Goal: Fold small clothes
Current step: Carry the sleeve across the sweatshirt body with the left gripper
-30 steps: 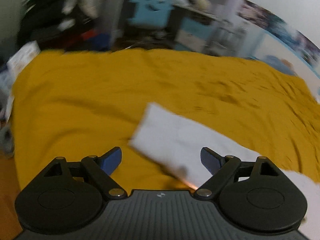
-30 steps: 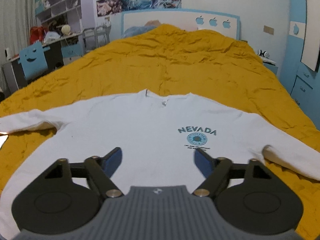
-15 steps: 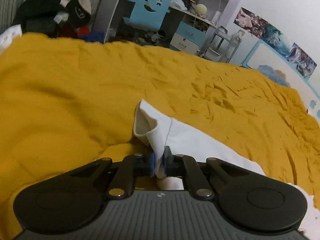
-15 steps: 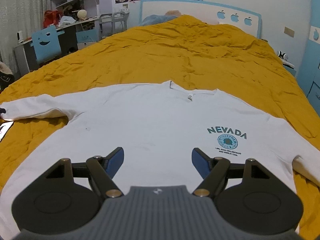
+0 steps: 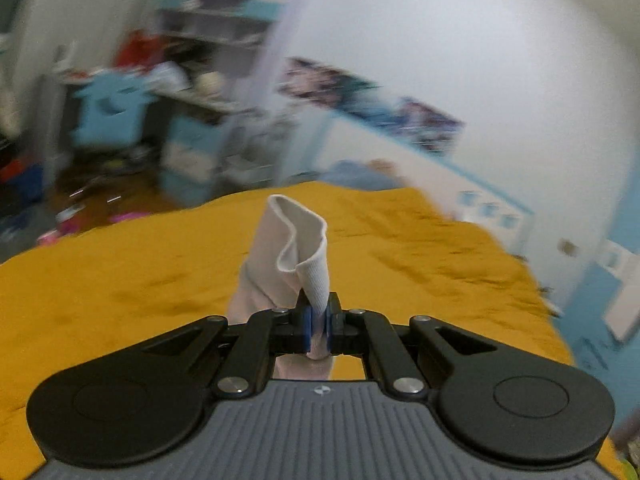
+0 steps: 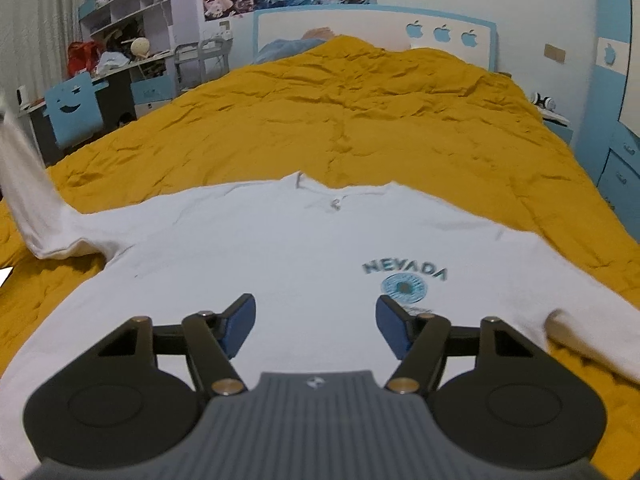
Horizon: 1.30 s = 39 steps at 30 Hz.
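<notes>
A white long-sleeve sweatshirt with a teal "NEVADA" print lies flat, front up, on the mustard-yellow bedspread. My left gripper is shut on the cuff of its left sleeve and holds it raised above the bed. In the right wrist view that raised sleeve rises off the bed at the far left. My right gripper is open and empty, just above the lower chest of the sweatshirt. The other sleeve lies flat at the right.
A blue headboard with apple shapes stands at the far end of the bed. A desk, a blue smiley chair and cluttered shelves are to the left. Blue drawers stand at the right.
My left gripper closed on the sleeve cuff and has lifted it up off the bed, swinging quickly. My right gripper stayed open and shifted slightly over the sweatshirt.
</notes>
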Each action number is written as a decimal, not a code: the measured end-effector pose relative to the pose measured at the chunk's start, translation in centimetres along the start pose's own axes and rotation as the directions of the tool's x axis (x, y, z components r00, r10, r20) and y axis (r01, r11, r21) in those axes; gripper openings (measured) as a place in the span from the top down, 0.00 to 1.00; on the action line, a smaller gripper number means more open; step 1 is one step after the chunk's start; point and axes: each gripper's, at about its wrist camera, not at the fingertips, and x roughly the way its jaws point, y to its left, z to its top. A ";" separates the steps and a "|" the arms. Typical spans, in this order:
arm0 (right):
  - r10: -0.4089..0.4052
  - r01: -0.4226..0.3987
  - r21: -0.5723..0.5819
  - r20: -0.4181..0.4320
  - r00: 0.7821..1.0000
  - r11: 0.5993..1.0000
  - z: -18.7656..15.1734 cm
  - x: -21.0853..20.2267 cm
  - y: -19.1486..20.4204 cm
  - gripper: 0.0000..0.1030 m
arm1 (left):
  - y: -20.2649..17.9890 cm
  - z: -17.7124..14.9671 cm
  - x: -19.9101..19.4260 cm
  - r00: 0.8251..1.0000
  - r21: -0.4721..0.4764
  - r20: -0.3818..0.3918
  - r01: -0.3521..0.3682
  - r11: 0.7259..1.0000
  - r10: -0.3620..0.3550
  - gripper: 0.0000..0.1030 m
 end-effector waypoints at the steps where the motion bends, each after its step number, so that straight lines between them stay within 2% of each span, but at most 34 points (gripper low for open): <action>1: -0.005 0.005 0.003 0.007 1.000 1.000 0.3 -0.2 -0.6 0.39 | -2.4 0.5 0.2 0.999 0.023 0.005 0.036 0.999 -0.037 0.94; 5: -0.009 0.008 0.024 0.043 0.999 1.000 0.8 -1.3 -2.9 0.39 | -11.0 1.6 1.5 0.991 0.108 0.008 0.133 0.985 -0.135 0.94; 10: -0.017 0.013 0.057 0.068 0.998 0.998 0.4 -2.1 -5.9 0.39 | -18.5 -0.1 3.5 0.968 0.134 -0.037 0.250 0.959 -0.247 0.94; 15: -0.045 0.037 0.112 0.068 0.997 0.993 -0.6 -2.0 -9.0 0.39 | -22.8 -4.6 6.6 0.926 0.106 -0.130 0.368 0.924 -0.354 0.94; 20: -0.071 0.063 0.165 0.045 0.996 0.984 -1.6 -0.8 -11.9 0.39 | -25.2 -11.6 10.6 0.885 0.074 -0.282 0.406 0.911 -0.371 0.94; 24: -0.088 0.080 0.207 0.027 0.996 0.975 -2.2 0.4 -14.1 0.43 | -25.6 -19.3 14.5 0.835 0.083 -0.441 0.404 0.911 -0.330 0.94; 25: -0.090 0.083 0.217 0.021 0.996 0.973 -2.4 0.7 -14.5 0.43 | -25.5 -21.2 15.5 0.817 0.085 -0.482 0.404 0.911 -0.317 0.94; 28: -0.093 0.088 0.230 0.009 0.996 0.969 -2.7 1.4 -15.3 0.43 | -25.1 -26.2 16.9 0.744 0.033 -0.588 0.414 0.910 -0.317 0.93; 30: -0.091 0.088 0.235 0.001 0.996 0.968 -2.8 1.9 -15.5 0.43 | -25.4 -28.2 17.6 0.687 -0.019 -0.648 0.419 0.908 -0.330 0.89; 31: -0.089 0.087 0.238 -0.003 0.996 0.967 -2.9 2.1 -15.5 0.43 | -25.3 -28.8 18.1 0.657 -0.051 -0.670 0.425 0.904 -0.347 0.77; 32: -0.089 0.088 0.240 -0.007 0.996 0.967 -2.9 2.3 -15.5 0.43 | -25.3 -29.1 18.2 0.636 -0.071 -0.681 0.436 0.897 -0.363 0.64; 33: -0.089 0.089 0.243 -0.011 0.996 0.966 -3.0 2.6 -15.5 0.43 | -25.0 -29.2 18.3 0.624 -0.083 -0.684 0.449 0.890 -0.378 0.58; 34: -0.088 0.089 0.245 -0.014 0.996 0.965 -3.0 2.8 -15.5 0.43 | -25.0 -29.1 18.1 0.620 -0.087 -0.678 0.467 0.880 -0.396 0.51; 36: -0.086 0.087 0.250 -0.016 0.996 0.964 -2.8 3.3 -15.6 0.43 | -24.0 -28.2 17.5 0.612 -0.098 -0.662 0.501 0.860 -0.432 0.42; 37: -0.083 0.084 0.252 -0.015 0.996 0.964 -2.7 3.5 -15.5 0.43 | -23.3 -27.6 17.1 0.604 -0.112 -0.652 0.522 0.846 -0.459 0.35; 39: -0.074 0.075 0.253 -0.013 0.997 0.964 -2.5 4.0 -15.4 0.43 | -21.7 -26.5 16.2 0.598 -0.126 -0.635 0.545 0.829 -0.489 0.33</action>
